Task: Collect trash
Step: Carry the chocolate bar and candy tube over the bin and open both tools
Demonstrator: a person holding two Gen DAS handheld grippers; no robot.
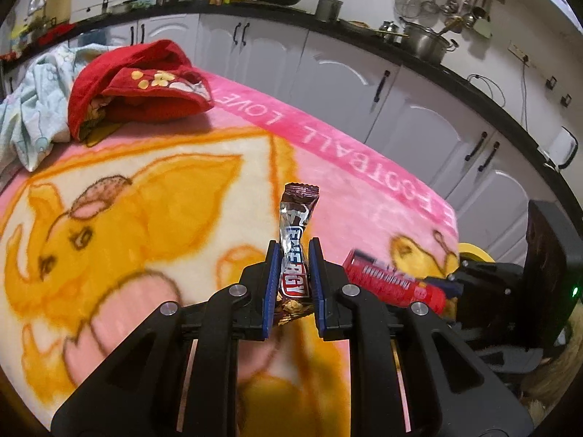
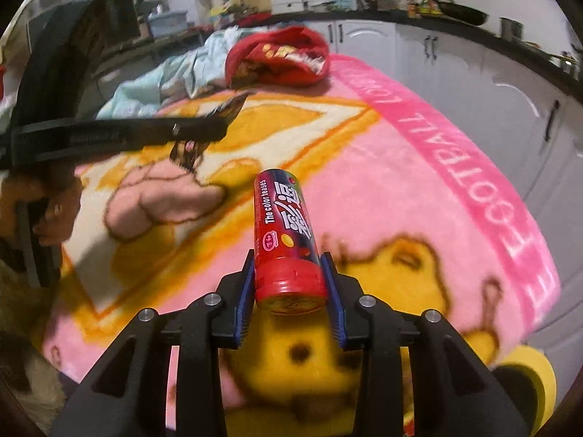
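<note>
My left gripper (image 1: pixel 293 255) is shut on a brown and silver snack-bar wrapper (image 1: pixel 296 233), which sticks up between the blue pads above the pink and yellow blanket (image 1: pixel 153 225). My right gripper (image 2: pixel 288 262) is shut on a red candy tube (image 2: pixel 286 240), cap end toward the camera, lifted over the blanket (image 2: pixel 400 189). In the left wrist view the same red tube (image 1: pixel 393 284) shows at the right, held by the other gripper. In the right wrist view the left gripper's black body (image 2: pixel 120 134) crosses the upper left with the wrapper's tip (image 2: pixel 229 107) poking out.
A red garment (image 1: pixel 135 87) and a pale blue cloth (image 1: pixel 32 109) lie at the blanket's far end. White cabinets (image 1: pixel 364 87) under a dark counter with pots run behind. A yellow round object (image 2: pixel 532 378) sits off the blanket's near right corner. A hand (image 2: pixel 51 215) grips the left tool.
</note>
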